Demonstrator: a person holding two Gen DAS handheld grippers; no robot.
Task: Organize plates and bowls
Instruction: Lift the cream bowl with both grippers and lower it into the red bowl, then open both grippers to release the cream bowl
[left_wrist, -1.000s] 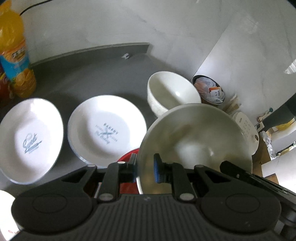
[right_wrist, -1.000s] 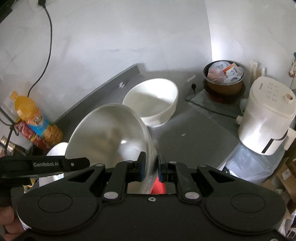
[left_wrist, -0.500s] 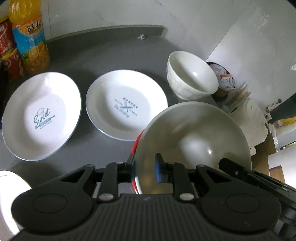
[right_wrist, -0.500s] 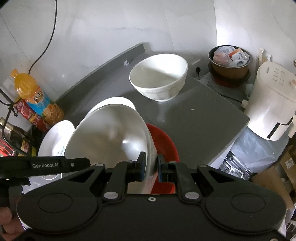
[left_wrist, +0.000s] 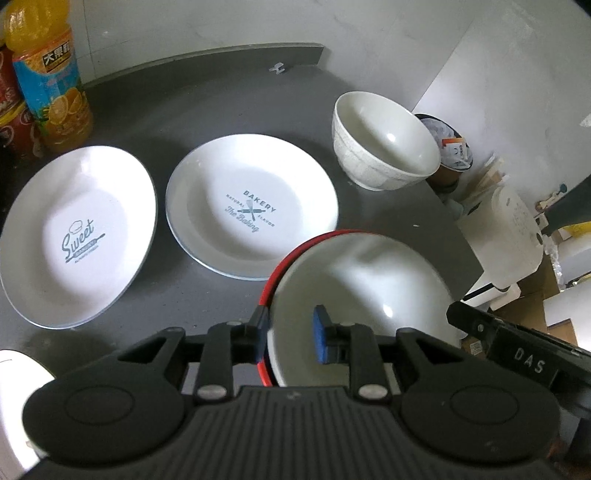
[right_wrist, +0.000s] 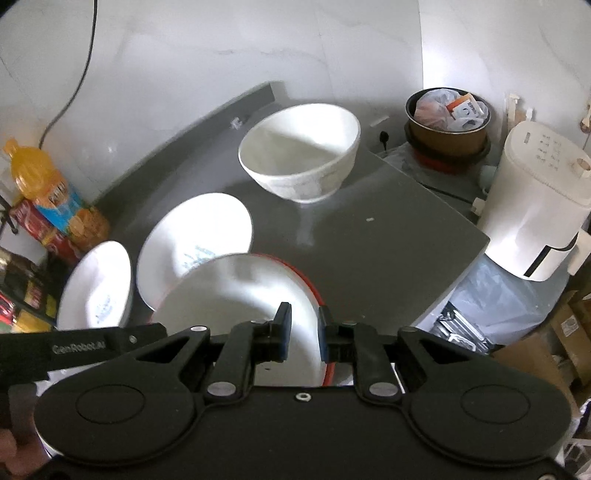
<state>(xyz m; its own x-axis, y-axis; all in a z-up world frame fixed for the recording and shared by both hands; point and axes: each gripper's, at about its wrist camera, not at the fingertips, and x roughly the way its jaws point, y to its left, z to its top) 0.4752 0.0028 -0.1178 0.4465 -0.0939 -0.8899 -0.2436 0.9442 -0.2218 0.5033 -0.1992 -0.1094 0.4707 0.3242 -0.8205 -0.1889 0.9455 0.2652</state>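
Lettering on plate (left_wrist: 251, 206) reads only from left wrist.

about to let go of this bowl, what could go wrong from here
1. The white bowl sits off-centre in the red bowl; on release it may slide or clink.
2. The stack is near the grey counter's edge; a nudge could tip it off.
3. Either hand-held gripper withdrawing could drag the rim.

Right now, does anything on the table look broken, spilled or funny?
Nothing looks broken or spilled. The white bowl sits nested in a red bowl, both grippers' jaws around its rim. Two plates and a deep bowl sit upright on the grey table.
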